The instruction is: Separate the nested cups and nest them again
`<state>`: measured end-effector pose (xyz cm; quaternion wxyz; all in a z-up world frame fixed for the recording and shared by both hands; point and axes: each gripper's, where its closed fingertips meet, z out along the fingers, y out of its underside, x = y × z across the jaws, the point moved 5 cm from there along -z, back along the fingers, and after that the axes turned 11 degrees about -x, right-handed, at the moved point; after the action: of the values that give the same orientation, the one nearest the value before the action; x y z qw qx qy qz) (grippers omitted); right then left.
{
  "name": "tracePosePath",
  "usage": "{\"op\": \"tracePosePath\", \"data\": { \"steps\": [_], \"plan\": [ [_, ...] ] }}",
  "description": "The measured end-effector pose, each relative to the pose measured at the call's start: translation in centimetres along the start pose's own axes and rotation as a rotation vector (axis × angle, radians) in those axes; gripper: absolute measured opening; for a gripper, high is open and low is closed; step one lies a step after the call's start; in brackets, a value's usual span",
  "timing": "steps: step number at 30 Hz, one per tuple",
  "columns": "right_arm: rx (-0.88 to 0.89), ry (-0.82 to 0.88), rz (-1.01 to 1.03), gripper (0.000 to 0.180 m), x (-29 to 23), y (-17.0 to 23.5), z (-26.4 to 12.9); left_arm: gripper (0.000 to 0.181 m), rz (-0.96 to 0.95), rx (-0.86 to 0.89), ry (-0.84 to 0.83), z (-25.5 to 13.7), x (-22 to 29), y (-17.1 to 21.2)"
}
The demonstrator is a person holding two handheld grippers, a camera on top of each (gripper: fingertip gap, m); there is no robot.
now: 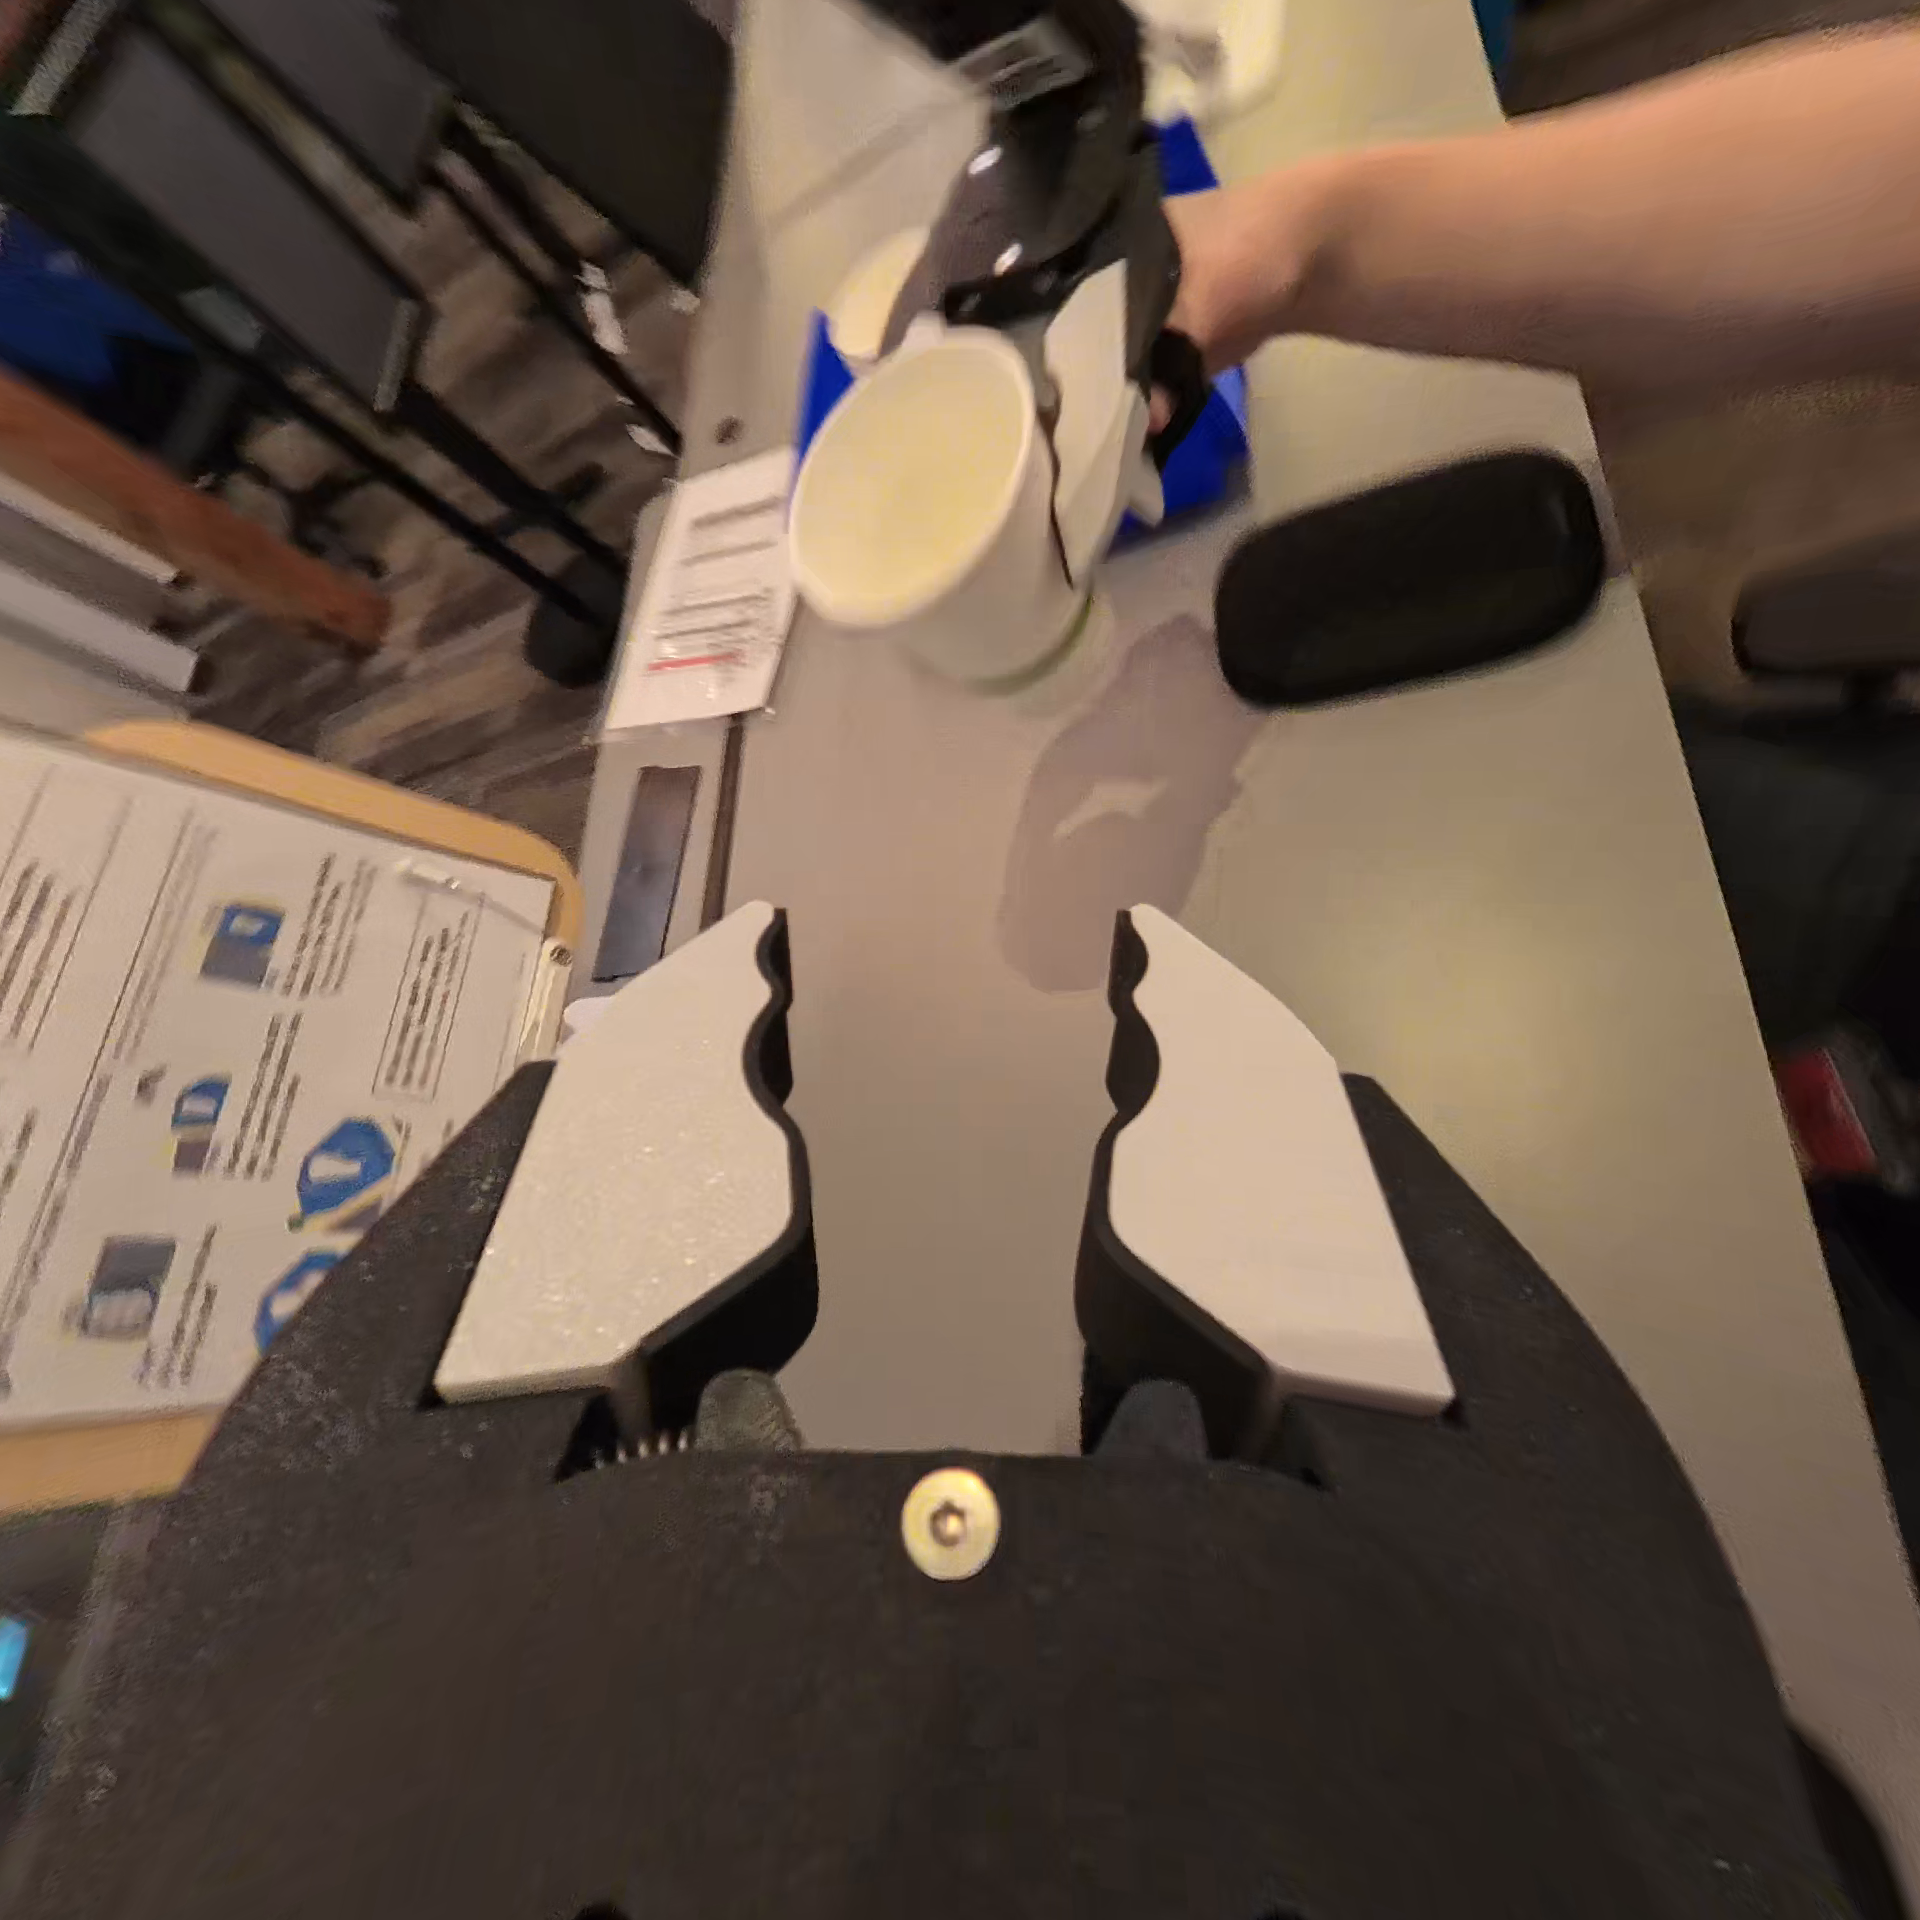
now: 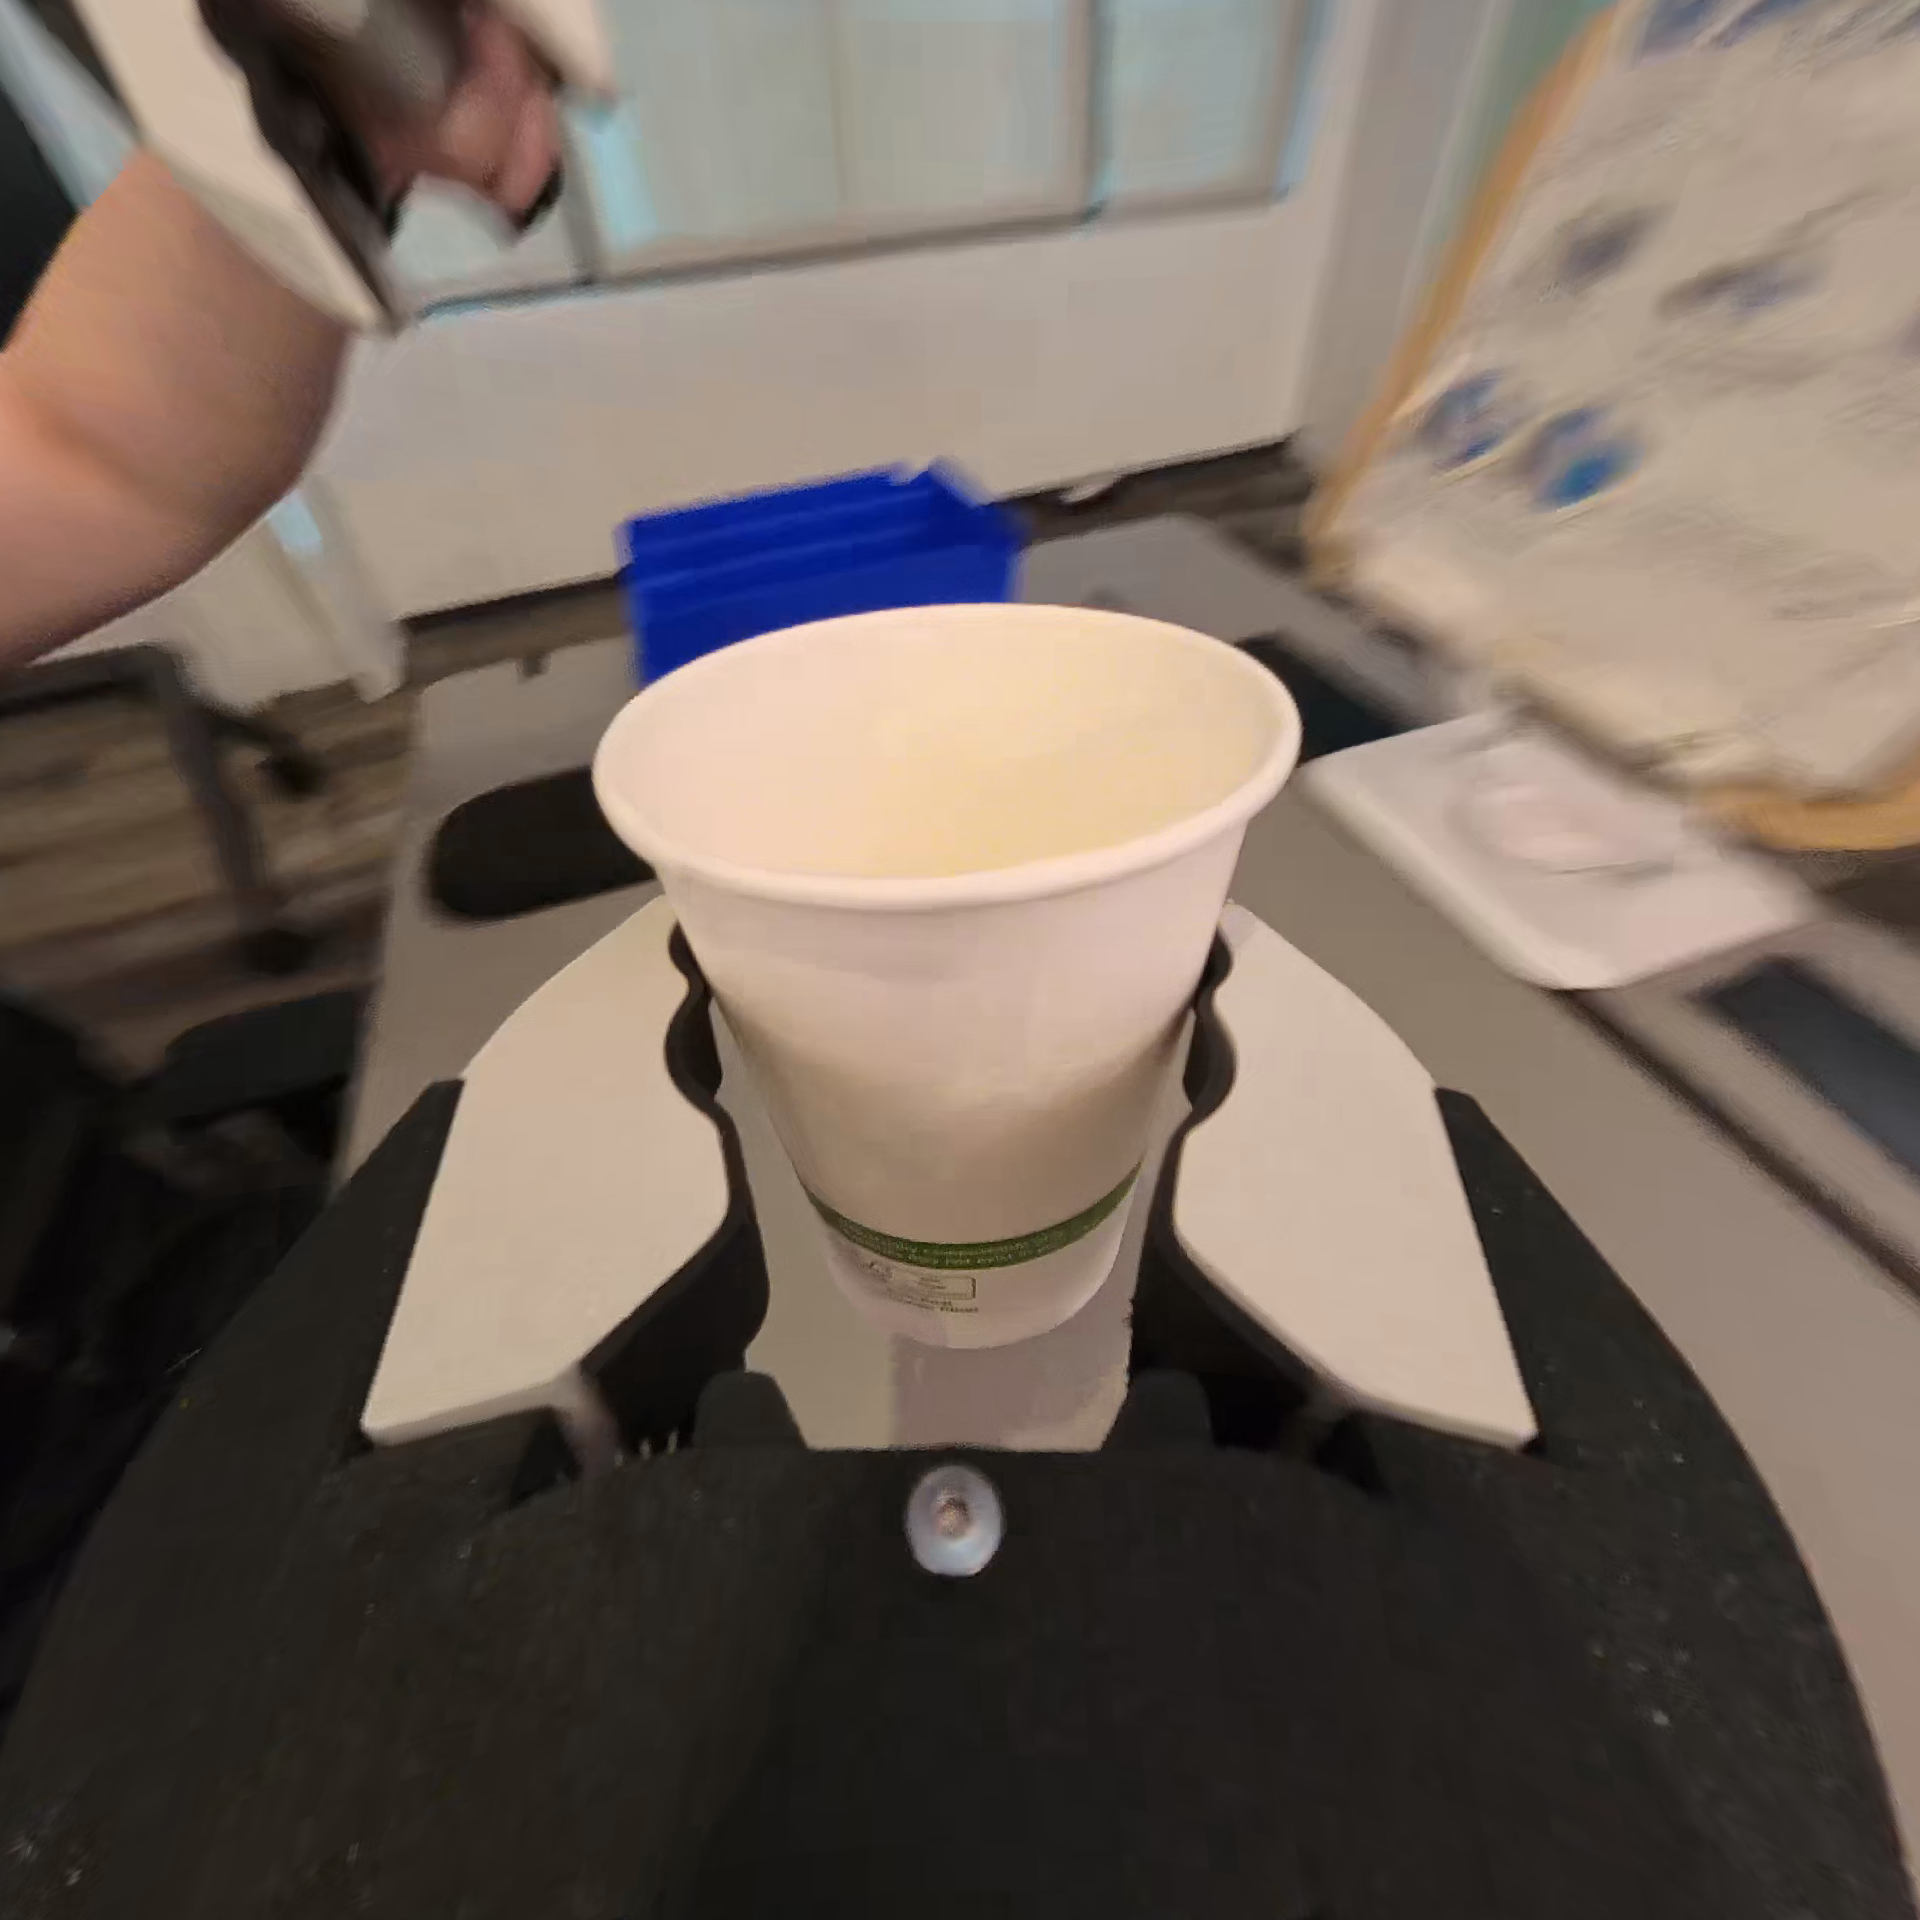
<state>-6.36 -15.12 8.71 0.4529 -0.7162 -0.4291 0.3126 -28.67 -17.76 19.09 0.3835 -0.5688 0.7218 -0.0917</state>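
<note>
My right gripper is shut on a white paper cup with a green band near its base and holds it by the lower wall. In the left wrist view the same cup hangs tilted above the grey table, its mouth towards me, in the right gripper. A second white cup shows partly behind it, by the blue bin. My left gripper is open and empty, above the table and short of the cup. It also appears blurred at the top left of the right wrist view.
A black oval pad sits at the table's right edge. A printed paper label lies on the left of the table. A clipboard with an instruction sheet is at the left. A white tray lies to the right. The blue bin stands behind the cup.
</note>
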Motion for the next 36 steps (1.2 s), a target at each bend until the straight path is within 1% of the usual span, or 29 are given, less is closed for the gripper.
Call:
{"op": "tracePosePath", "data": {
  "steps": [1, 3, 4, 5, 7, 9, 12, 14, 18, 23, 29, 32, 36],
  "plan": [
    [0.062, 0.128, -0.005, 0.088, 1.9, -0.6, -2.9, 0.058, -0.076, 0.041, -0.034, -0.9, -0.5, 0.4],
    [0.141, 0.463, 0.01, 0.088, 6.6, -0.9, -9.7, 0.057, -0.225, 0.128, -0.096, -2.5, -1.2, 1.4],
    [0.174, 0.637, 0.04, 0.088, 9.0, -0.4, -13.4, 0.056, -0.294, 0.177, -0.118, -3.2, -1.2, 1.9],
    [0.197, 0.761, 0.084, 0.088, 11.1, 0.5, -16.7, 0.052, -0.361, 0.221, -0.146, -3.9, -1.1, 2.4],
    [0.22, 0.875, 0.2, 0.088, 14.1, 3.2, -21.0, 0.051, -0.462, 0.294, -0.194, -4.8, -0.6, 3.3],
    [0.215, 0.955, 0.272, 0.088, 15.9, 5.8, -23.1, 0.051, -0.533, 0.345, -0.25, -5.3, 0.0, 4.2],
    [0.206, 0.987, 0.328, 0.088, 17.4, 8.5, -23.5, 0.056, -0.557, 0.337, -0.333, -5.1, 0.7, 5.1],
    [0.203, 1.008, 0.331, 0.089, 18.0, 9.6, -23.2, 0.065, -0.558, 0.286, -0.364, -4.6, 0.9, 5.5],
    [0.192, 1.003, 0.368, 0.089, 18.9, 11.4, -22.2, 0.074, -0.579, 0.2, -0.316, -2.9, 1.6, 5.8],
    [0.161, 1.03, 0.366, 0.089, 19.4, 12.8, -21.7, 0.074, -0.546, 0.134, -0.297, -1.7, 2.2, 5.6],
    [0.131, 1.02, 0.375, 0.09, 19.4, 13.5, -21.4, 0.071, -0.527, 0.136, -0.283, -1.3, 2.3, 4.8],
    [0.079, 1.018, 0.368, 0.09, 19.2, 13.9, -21.1, 0.071, -0.524, 0.141, -0.276, -1.1, 2.2, 4.5],
    [-0.049, 1.024, 0.355, 0.091, 18.7, 14.6, -20.7, 0.071, -0.519, 0.137, -0.264, -0.7, 2.3, 4.4]
  ]
}}
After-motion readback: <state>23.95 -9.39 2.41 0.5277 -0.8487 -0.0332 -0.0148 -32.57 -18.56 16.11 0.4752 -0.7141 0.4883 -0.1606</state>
